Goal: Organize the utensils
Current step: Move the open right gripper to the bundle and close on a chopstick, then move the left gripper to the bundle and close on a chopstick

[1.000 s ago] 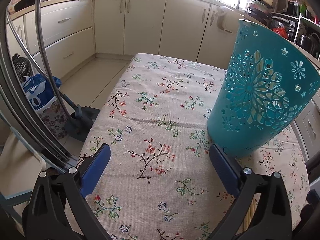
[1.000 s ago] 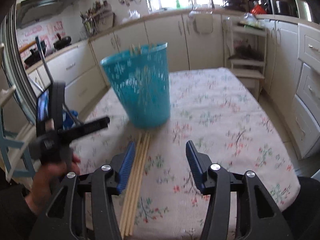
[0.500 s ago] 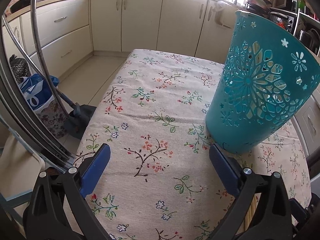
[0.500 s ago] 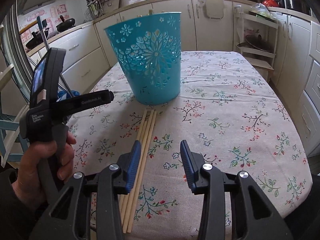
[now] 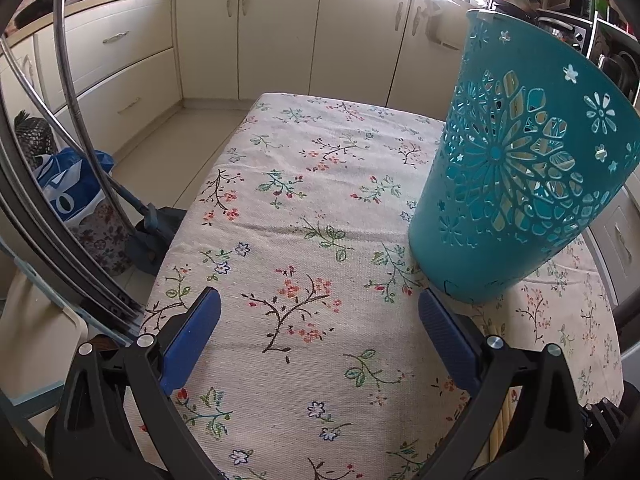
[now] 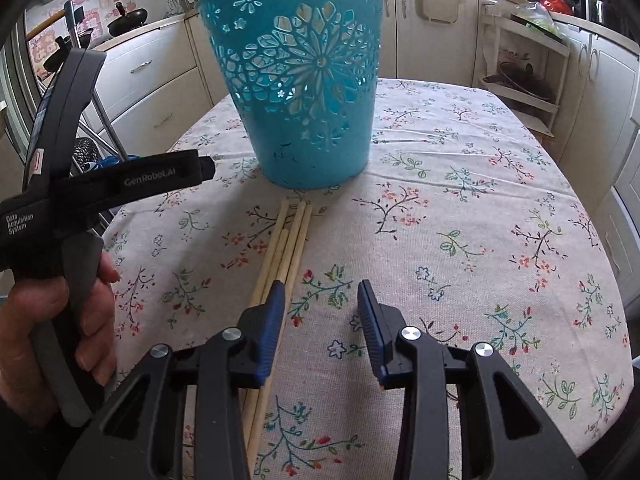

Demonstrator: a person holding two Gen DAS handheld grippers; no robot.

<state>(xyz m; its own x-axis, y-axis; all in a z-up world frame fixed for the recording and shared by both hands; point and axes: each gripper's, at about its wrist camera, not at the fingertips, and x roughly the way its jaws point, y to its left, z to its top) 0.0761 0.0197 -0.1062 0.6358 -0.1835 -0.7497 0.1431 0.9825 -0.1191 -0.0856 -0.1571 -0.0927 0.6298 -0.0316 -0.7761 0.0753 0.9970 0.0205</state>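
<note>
A teal cut-out bucket (image 6: 304, 80) stands upright on the floral tablecloth (image 6: 460, 220); it also shows at the right of the left wrist view (image 5: 516, 168). Several wooden sticks (image 6: 286, 240) lie side by side on the cloth, pointing at the bucket's base. My right gripper (image 6: 322, 300) is open and empty, low over the cloth, its left finger over the sticks. My left gripper (image 5: 320, 312) is open wide and empty, left of the bucket. The sticks' near ends (image 5: 502, 416) peek out behind its right finger.
The left hand and its gripper body (image 6: 80, 184) are at the left of the right wrist view. Cream cabinets (image 5: 280, 32) ring the table. A blue bag (image 5: 68, 188) and chair legs stand on the floor at the left. A shelf rack (image 6: 524, 68) is at the far right.
My right gripper has dropped lower and moved closer to the bucket and sticks, with its jaws a little narrower. The left gripper has shifted slightly and stays open.
</note>
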